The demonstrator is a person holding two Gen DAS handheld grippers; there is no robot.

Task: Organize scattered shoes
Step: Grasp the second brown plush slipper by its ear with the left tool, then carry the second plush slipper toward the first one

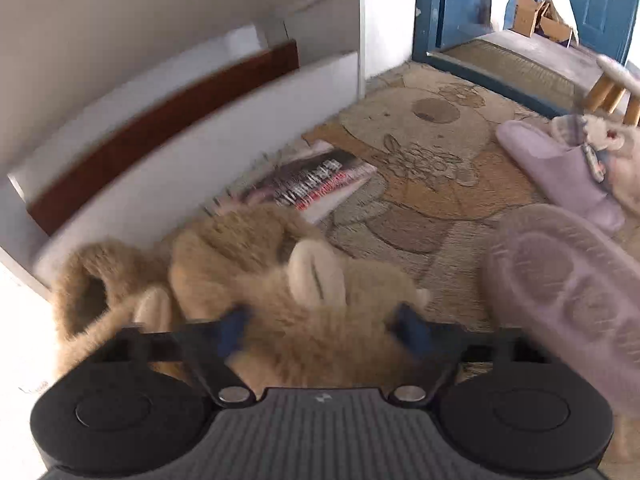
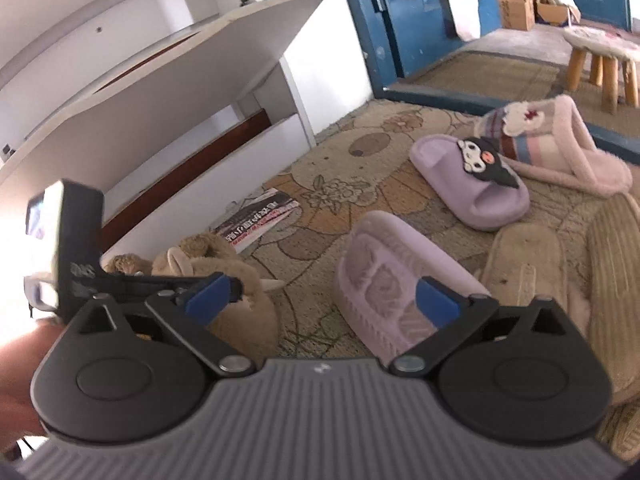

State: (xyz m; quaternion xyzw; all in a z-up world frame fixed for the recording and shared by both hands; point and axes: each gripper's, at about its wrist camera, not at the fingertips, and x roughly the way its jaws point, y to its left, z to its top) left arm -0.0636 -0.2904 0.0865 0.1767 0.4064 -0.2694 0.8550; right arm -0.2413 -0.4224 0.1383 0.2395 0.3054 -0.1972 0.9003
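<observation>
- Left gripper [image 1: 320,326]: tan slipper [image 1: 280,280] fills the gap between its fingers; white shelf [image 1: 192,152] close on its left.
- Right gripper [image 2: 320,292]: jaws wide, overturned lilac slipper [image 2: 396,280] at right finger, tan slippers at left.
- Bare rug [image 2: 320,200] ahead, magazine [image 2: 260,220] beside shelf.
- Far right: more slippers, stool [image 2: 600,64].

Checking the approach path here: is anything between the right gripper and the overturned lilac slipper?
Nothing visible. The right gripper has its jaws wide open with only bare rug ahead, and the overturned lilac slipper lies just at its right finger.
</observation>
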